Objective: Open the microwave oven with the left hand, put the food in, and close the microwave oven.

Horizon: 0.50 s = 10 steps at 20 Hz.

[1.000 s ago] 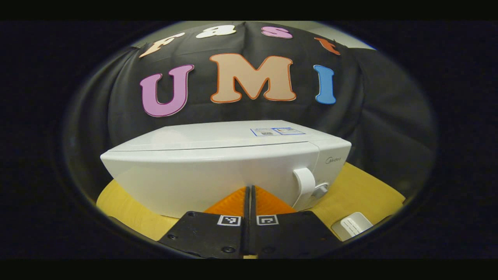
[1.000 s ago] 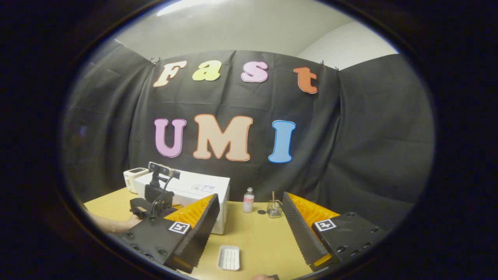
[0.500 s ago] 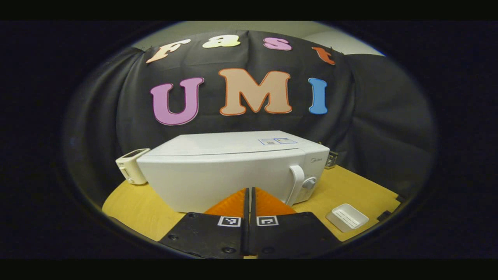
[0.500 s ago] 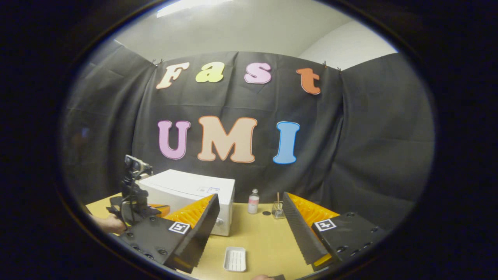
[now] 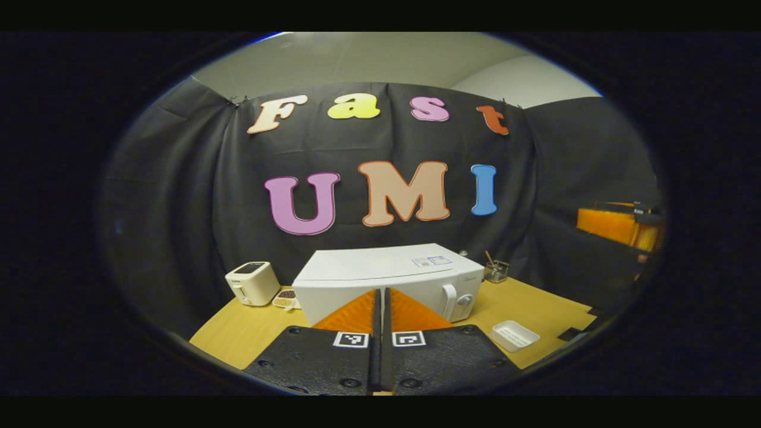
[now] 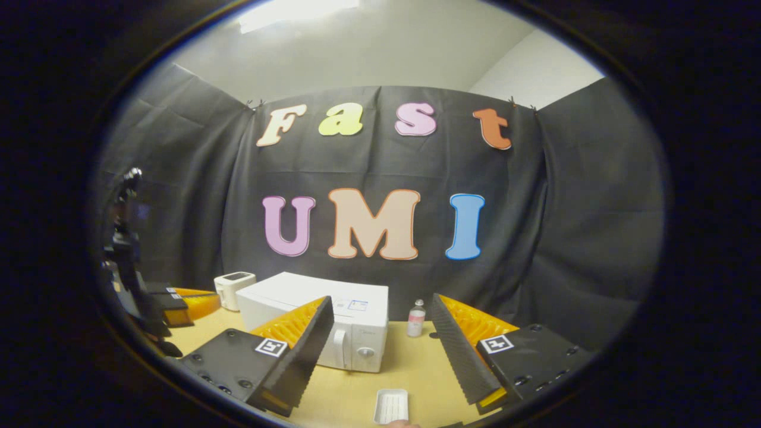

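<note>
The white microwave (image 5: 380, 270) stands on the wooden table with its door closed, its handle (image 5: 450, 300) and knob on its right side. My left gripper (image 5: 380, 294) is shut with nothing between its fingers and sits well back from the microwave's front. In the right gripper view the microwave (image 6: 357, 333) is low and centre. My right gripper (image 6: 381, 300) is open and empty above the table. A small white ridged tray (image 5: 515, 334) lies on the table right of the microwave, and the tray (image 6: 392, 406) also lies below the right gripper. The left gripper (image 6: 178, 300) is at the far left.
A cream toaster (image 5: 252, 283) stands left of the microwave with a small dish (image 5: 286, 297) beside it. A glass holding a stick (image 5: 494, 270) is behind the microwave's right end. A small bottle (image 6: 416, 318) stands on the table (image 6: 410, 362).
Both grippers have drawn back from the microwave, which now looks smaller and farther off. The left gripper stayed shut and the right stayed open.
</note>
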Each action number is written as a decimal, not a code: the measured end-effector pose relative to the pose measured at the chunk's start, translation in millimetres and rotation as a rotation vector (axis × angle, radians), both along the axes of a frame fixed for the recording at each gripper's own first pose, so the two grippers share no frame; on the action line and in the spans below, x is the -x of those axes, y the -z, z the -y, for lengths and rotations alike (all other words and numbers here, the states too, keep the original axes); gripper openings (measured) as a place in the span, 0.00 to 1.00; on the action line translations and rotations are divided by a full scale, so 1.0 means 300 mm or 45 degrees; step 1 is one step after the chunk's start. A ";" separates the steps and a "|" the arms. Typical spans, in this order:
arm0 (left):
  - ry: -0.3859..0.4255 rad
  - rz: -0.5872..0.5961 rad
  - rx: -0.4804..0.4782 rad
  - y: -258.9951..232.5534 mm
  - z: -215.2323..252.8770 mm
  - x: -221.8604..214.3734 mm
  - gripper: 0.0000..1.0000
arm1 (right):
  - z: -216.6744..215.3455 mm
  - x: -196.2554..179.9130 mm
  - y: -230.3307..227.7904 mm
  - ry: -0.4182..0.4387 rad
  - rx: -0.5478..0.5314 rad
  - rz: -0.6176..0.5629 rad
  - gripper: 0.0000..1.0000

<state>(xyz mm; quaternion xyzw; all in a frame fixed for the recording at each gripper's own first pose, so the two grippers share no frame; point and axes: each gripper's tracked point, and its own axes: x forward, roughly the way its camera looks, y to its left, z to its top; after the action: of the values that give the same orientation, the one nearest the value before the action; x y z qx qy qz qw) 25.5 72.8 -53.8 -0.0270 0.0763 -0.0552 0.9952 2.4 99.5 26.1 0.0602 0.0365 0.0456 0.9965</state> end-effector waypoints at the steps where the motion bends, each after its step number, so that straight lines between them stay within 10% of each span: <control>1: -0.012 0.004 -0.003 -0.030 -0.018 0.021 0.00 | -0.017 -0.003 0.002 -0.010 0.003 0.000 0.96; 5: -0.026 0.128 -0.027 -0.182 -0.081 0.090 0.00 | -0.097 -0.019 -0.005 -0.061 -0.013 0.008 1.00; 8: -0.075 0.202 -0.055 -0.237 -0.137 0.112 0.99 | -0.154 -0.044 -0.013 -0.091 -0.034 0.009 0.96; 10: -0.091 0.197 -0.042 -0.232 -0.152 0.119 0.97 | -0.193 -0.051 -0.024 -0.114 -0.036 0.020 0.96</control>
<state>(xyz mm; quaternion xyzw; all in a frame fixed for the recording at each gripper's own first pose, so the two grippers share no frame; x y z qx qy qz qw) -10.2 118.5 15.8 -0.0089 -0.0008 -0.0202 0.9998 17.7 157.3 33.4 0.0721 0.0306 0.0910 0.9928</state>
